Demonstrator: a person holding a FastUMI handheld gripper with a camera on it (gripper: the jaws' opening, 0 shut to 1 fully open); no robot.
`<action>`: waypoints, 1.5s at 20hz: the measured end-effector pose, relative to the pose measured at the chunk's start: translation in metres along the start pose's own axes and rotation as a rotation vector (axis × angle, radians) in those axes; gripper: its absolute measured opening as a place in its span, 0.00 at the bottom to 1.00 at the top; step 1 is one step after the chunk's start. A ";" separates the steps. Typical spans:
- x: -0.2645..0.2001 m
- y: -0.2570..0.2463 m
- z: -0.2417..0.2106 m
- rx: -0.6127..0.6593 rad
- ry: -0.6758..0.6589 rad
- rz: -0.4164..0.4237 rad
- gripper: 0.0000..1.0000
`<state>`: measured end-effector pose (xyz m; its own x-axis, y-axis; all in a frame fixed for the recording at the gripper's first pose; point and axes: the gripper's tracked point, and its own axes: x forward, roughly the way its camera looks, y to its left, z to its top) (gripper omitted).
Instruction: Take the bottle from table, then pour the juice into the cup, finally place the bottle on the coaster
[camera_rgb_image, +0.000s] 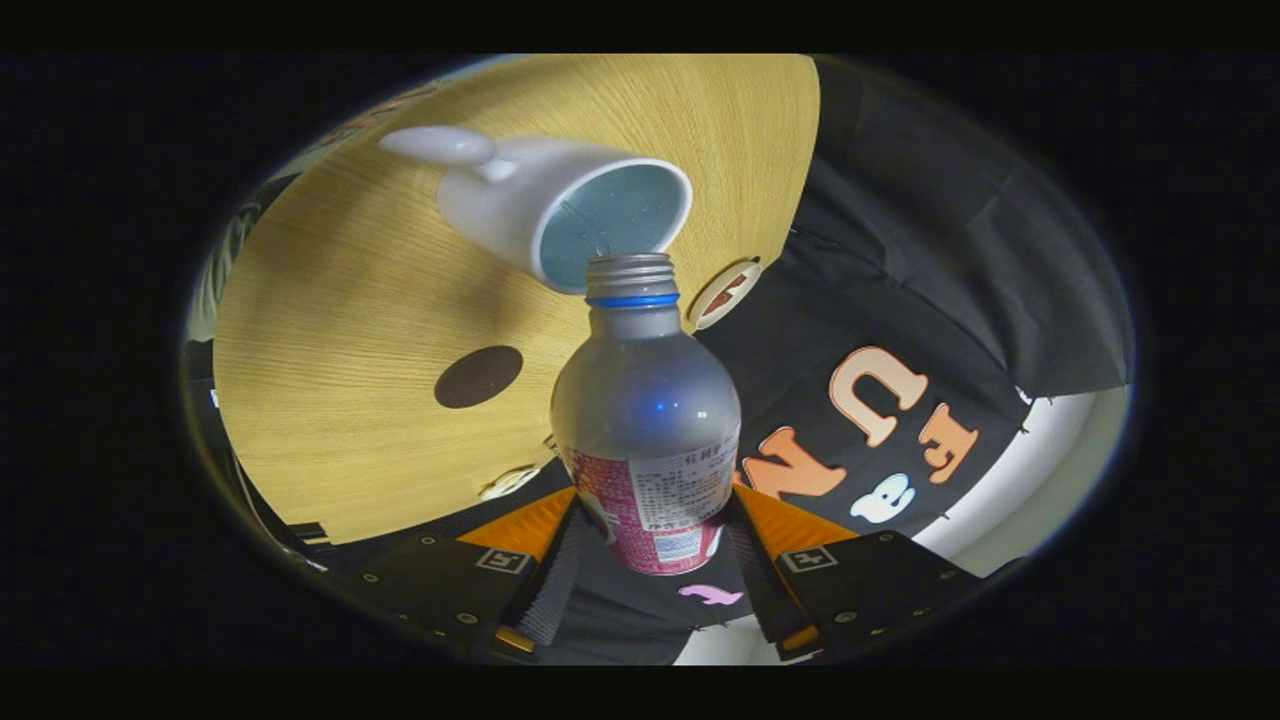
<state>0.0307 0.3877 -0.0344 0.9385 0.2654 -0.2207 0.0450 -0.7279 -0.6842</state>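
My gripper (650, 545) is shut on a clear plastic bottle (645, 410) with a red and white label; both fingers press on its lower body. The whole view is rolled over, so the bottle is tipped. Its uncapped threaded mouth, with a blue ring under it, points at the rim of a white mug (570, 210) with a pale blue inside that stands on the wooden table (330, 330). The mouth sits right at the mug's opening. I cannot make out any liquid stream. A dark round coaster (478, 376) lies on the table beside the bottle, nearer the fingers than the mug.
A small round wooden disc (725, 293) with a brown mark lies at the table's edge close to the mug. Beyond that edge hangs the black booth cloth (900, 300). A pale floor strip (1040, 470) shows past the cloth.
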 end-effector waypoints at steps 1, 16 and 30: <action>0.000 0.000 -0.001 -0.001 0.002 0.001 0.75; 0.000 0.008 0.001 0.361 -0.052 0.048 0.75; 0.024 0.057 -0.017 1.340 -0.097 0.198 0.76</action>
<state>0.0615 0.3420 -0.0663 0.8600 0.3126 -0.4032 -0.5038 0.3952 -0.7681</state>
